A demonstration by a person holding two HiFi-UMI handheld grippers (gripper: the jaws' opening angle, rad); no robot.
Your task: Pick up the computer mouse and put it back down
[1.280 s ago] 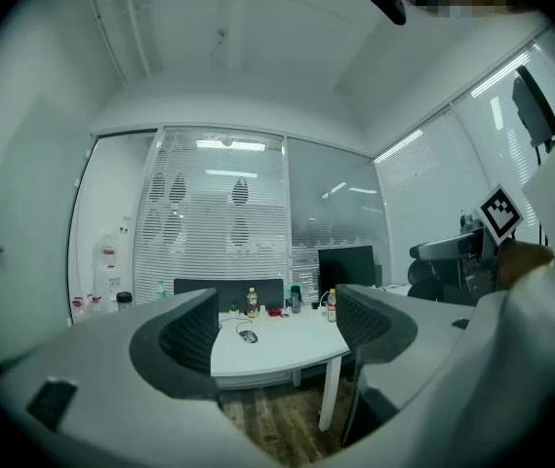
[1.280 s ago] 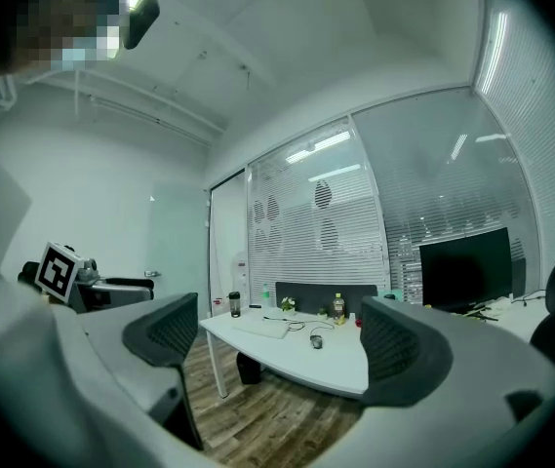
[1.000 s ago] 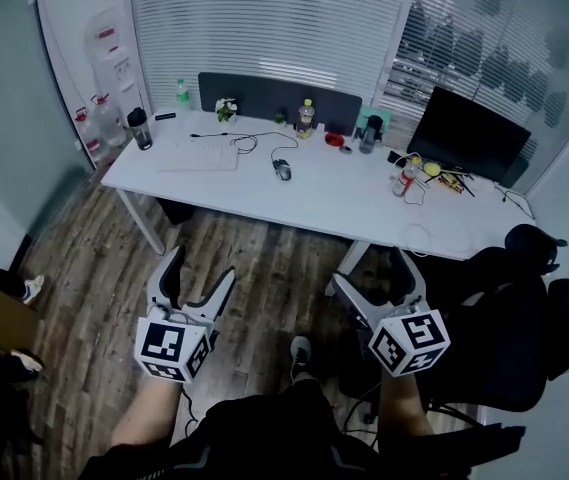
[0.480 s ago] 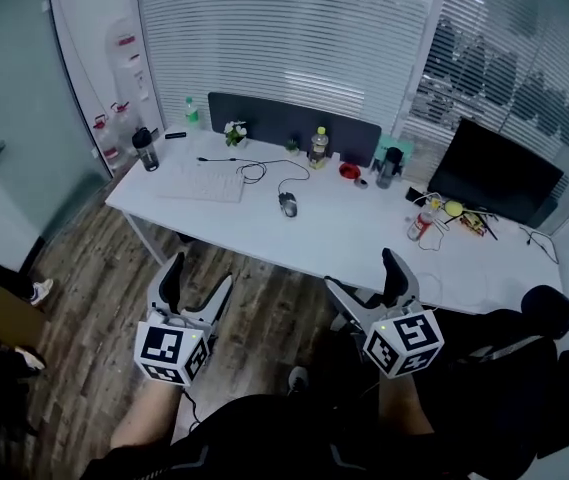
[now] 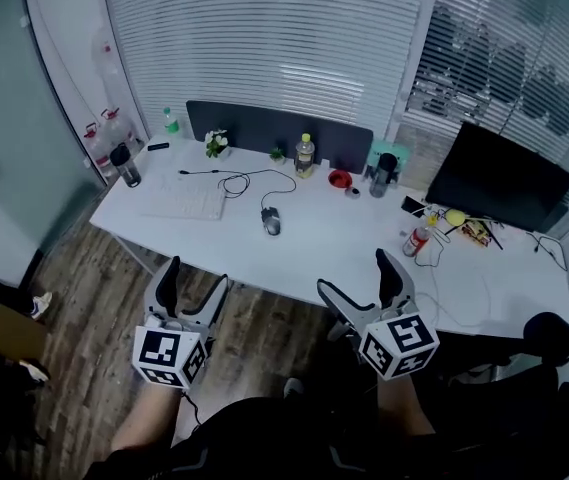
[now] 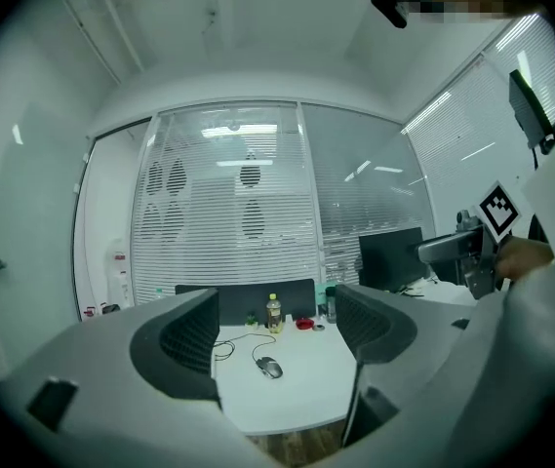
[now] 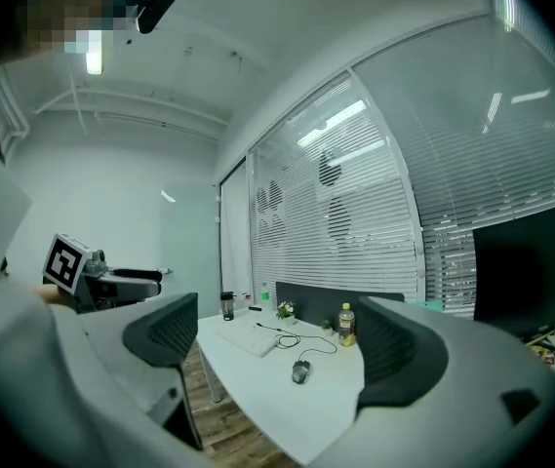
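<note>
The small dark-grey wired computer mouse (image 5: 271,221) lies on the long white desk (image 5: 334,243), black cable (image 5: 255,179) looping behind it. The left gripper (image 5: 194,280) and right gripper (image 5: 358,280) hang short of the desk, jaws apart, empty.

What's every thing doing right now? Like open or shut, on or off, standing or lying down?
Left tool: open, empty, held short of the desk.
Right tool: open, empty, held short of the desk.
Computer mouse: lying on the white desk, untouched.
Monitor: screen dark.
Drink bottle: upright, capped.
Window blinds: lowered.
</note>
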